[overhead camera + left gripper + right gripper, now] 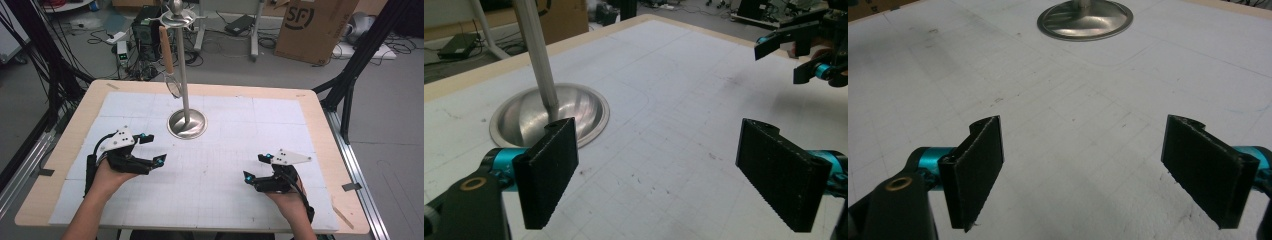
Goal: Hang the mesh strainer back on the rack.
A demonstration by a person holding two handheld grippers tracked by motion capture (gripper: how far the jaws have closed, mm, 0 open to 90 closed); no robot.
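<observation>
A metal stand rises from a round base [186, 125] at the middle back of the white mat [240, 125]. A wooden-handled utensil [165, 50] with a wire loop at its lower end hangs from the stand's top. My left gripper [154, 148] hovers open at the left of the mat, just in front of the base, with nothing between its jaws. In the left gripper view it [659, 170] faces the base [524, 112] and pole [536, 50]. My right gripper [255, 167] is open and empty at the front right. Its own view [1083, 170] shows bare mat, with the base [1084, 20] farther off.
The wooden table edge [70, 145] frames the mat. Behind the table stand a cardboard box [312, 25], electronics and cables on the floor. Black frame posts [350, 85] stand at both sides. The right gripper [804, 50] appears at the top right of the left gripper view.
</observation>
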